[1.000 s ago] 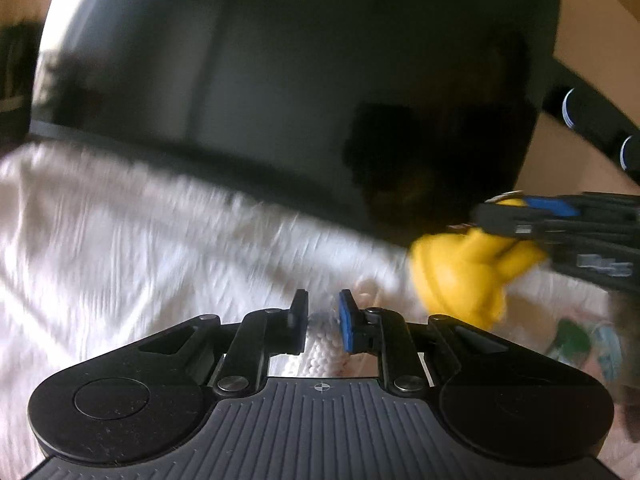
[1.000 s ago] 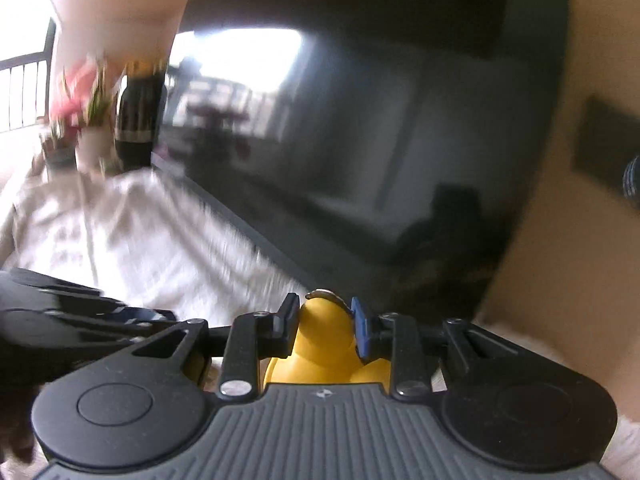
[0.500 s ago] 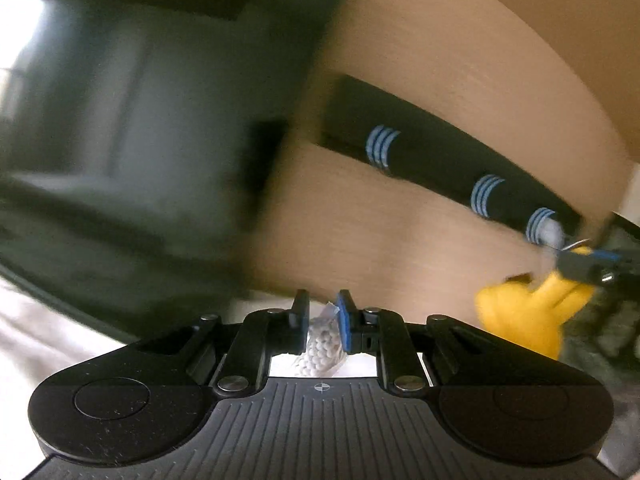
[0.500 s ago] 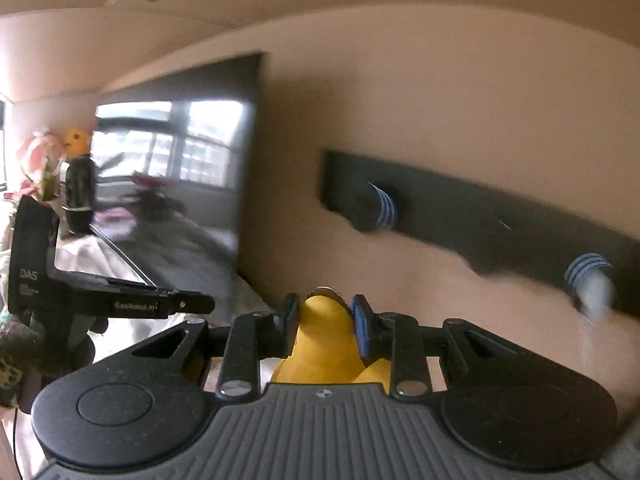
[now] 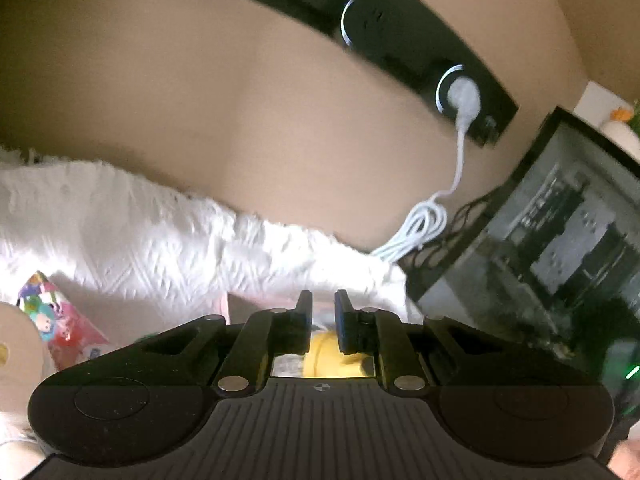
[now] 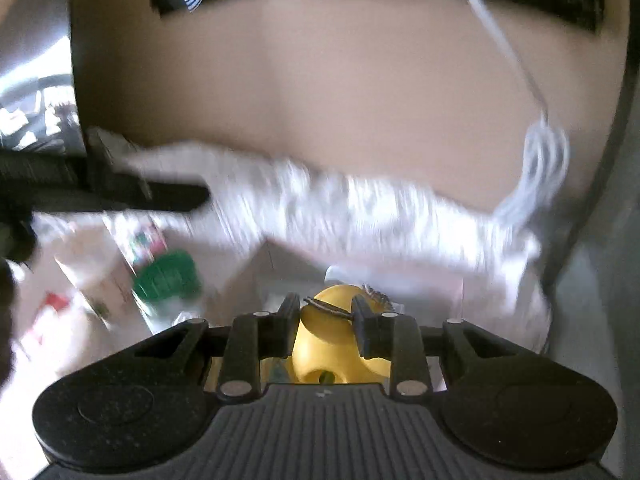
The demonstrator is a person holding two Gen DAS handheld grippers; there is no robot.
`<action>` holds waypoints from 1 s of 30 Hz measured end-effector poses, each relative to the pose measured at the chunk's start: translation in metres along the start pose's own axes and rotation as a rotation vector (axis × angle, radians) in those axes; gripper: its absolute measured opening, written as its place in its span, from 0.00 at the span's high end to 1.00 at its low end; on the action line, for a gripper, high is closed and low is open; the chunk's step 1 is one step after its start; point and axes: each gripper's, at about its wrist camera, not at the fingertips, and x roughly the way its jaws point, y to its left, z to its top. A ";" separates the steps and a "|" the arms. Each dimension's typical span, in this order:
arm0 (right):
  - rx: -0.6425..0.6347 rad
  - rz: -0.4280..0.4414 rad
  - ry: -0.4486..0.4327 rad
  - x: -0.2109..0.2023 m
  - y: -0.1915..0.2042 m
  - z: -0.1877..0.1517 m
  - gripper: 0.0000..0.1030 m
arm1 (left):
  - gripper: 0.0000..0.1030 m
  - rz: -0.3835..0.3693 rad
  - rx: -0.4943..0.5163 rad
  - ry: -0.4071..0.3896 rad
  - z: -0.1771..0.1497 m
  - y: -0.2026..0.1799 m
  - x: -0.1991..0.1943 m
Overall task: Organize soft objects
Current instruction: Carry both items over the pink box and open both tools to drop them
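Right tool (image 6: 323, 322) clamped on a yellow soft toy (image 6: 334, 344), a dark strap across the toy's top between the pads. Left tool (image 5: 322, 318) nearly closed after just narrowing further, nothing visibly gripped; glimpsed something yellow (image 5: 320, 354) below its fingers, identity unclear. Beyond both, saw a white textured cloth (image 5: 132, 224), a colourful printed box (image 5: 60, 320) at left, a green-capped item (image 6: 168, 276). Farther back: beige wall, black power strip (image 5: 404, 40) with a white plug and coiled cable (image 5: 424, 224), a dark framed picture (image 5: 560, 232) at right.
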 end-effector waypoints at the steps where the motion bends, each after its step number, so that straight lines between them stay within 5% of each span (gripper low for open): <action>1: 0.001 -0.006 0.006 0.004 -0.001 -0.011 0.73 | 0.86 0.008 0.002 0.006 -0.004 0.002 -0.002; 13: 0.023 -0.023 0.004 -0.012 -0.023 -0.046 0.73 | 0.86 0.102 0.216 0.193 -0.068 -0.029 0.009; 17: 0.021 -0.046 -0.067 -0.041 -0.020 -0.046 0.41 | 0.86 0.169 0.184 0.234 -0.071 -0.023 0.033; 20: 0.013 -0.073 -0.110 -0.058 -0.015 -0.044 0.40 | 0.86 0.195 0.172 0.284 -0.072 -0.018 0.051; 30: 0.020 -0.118 -0.179 -0.074 0.013 -0.055 0.29 | 0.84 0.087 0.133 0.160 -0.085 -0.006 -0.007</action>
